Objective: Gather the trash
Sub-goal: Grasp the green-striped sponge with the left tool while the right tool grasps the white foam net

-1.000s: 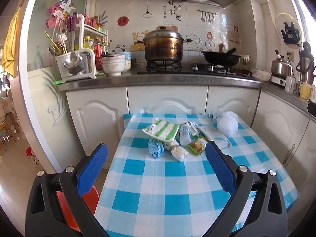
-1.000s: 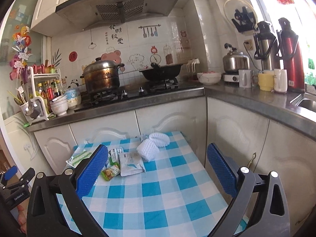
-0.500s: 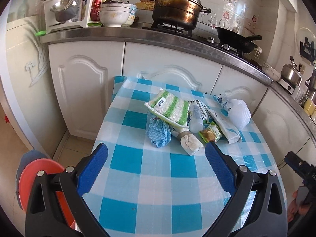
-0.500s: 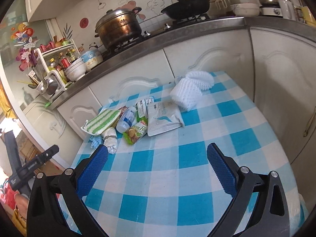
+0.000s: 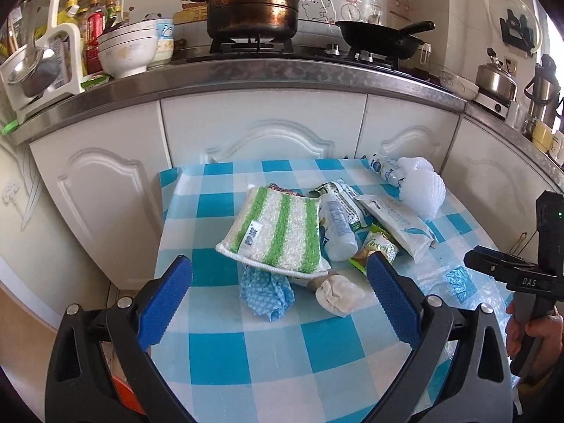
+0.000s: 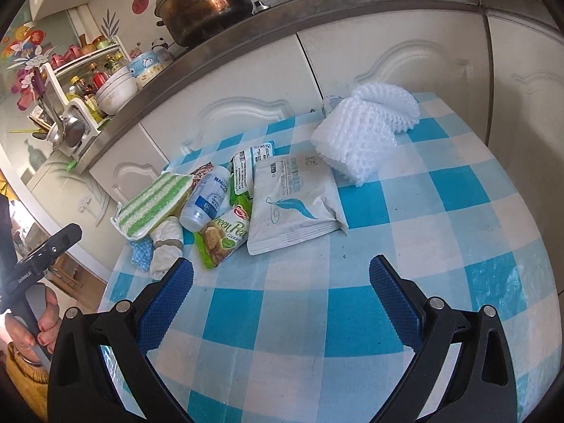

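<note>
A pile of trash lies on the blue-and-white checked table (image 5: 246,352): a green-striped cloth (image 5: 278,232), a crumpled blue wipe (image 5: 266,296), a white wad (image 5: 338,294), a small white bottle (image 5: 338,229), a green pea snack bag (image 5: 379,248), a white pouch (image 5: 398,225) and white foam netting (image 5: 423,190). My left gripper (image 5: 280,278) is open just above the blue wipe and white wad. My right gripper (image 6: 280,275) is open and empty over bare cloth, just short of the snack bag (image 6: 222,234) and the white pouch (image 6: 292,204); the foam netting (image 6: 363,134) lies beyond.
White cabinets (image 5: 264,130) and a steel counter edge stand right behind the table. A large pot (image 5: 253,0), a black pan (image 5: 384,37), bowls (image 5: 127,51) and kettles sit on the counter. An orange bin (image 5: 123,398) shows at the table's lower left.
Both grippers have moved down and in toward the table. The trash pile now fills the views, and the left gripper's fingers now bracket the blue wipe and white wad.
</note>
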Demonstrator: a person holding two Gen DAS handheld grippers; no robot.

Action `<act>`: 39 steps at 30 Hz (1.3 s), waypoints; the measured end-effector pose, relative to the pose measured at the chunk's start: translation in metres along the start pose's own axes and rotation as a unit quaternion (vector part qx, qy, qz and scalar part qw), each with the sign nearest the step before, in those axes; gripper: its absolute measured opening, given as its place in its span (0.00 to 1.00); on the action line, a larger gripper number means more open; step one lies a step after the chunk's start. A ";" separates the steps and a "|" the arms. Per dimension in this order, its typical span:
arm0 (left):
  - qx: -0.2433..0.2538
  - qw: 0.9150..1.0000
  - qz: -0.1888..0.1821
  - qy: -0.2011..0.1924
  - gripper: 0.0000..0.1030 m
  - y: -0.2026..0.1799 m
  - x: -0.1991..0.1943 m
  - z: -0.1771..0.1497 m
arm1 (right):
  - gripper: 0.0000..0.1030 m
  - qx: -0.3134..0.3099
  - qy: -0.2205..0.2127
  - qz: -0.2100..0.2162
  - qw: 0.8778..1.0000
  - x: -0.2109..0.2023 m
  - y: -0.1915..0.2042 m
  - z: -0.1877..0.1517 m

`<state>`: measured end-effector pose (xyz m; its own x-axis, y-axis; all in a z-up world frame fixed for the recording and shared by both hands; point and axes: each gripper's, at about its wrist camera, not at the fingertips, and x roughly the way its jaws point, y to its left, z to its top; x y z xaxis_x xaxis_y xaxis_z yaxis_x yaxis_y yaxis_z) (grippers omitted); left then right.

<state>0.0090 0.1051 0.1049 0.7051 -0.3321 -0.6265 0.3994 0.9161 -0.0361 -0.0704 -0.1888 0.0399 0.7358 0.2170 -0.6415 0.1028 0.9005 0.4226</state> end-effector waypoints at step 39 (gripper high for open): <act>0.050 0.989 0.082 0.108 0.75 -0.003 0.108 0.004 | 0.54 -0.109 -0.032 -0.136 0.984 0.074 -0.020 0.084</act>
<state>0.0863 0.0657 0.0408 0.6275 -0.1142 -0.7702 0.3533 0.9232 0.1509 0.0381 -0.2226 0.0377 0.7425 -0.0603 -0.6671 0.1606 0.9829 0.0899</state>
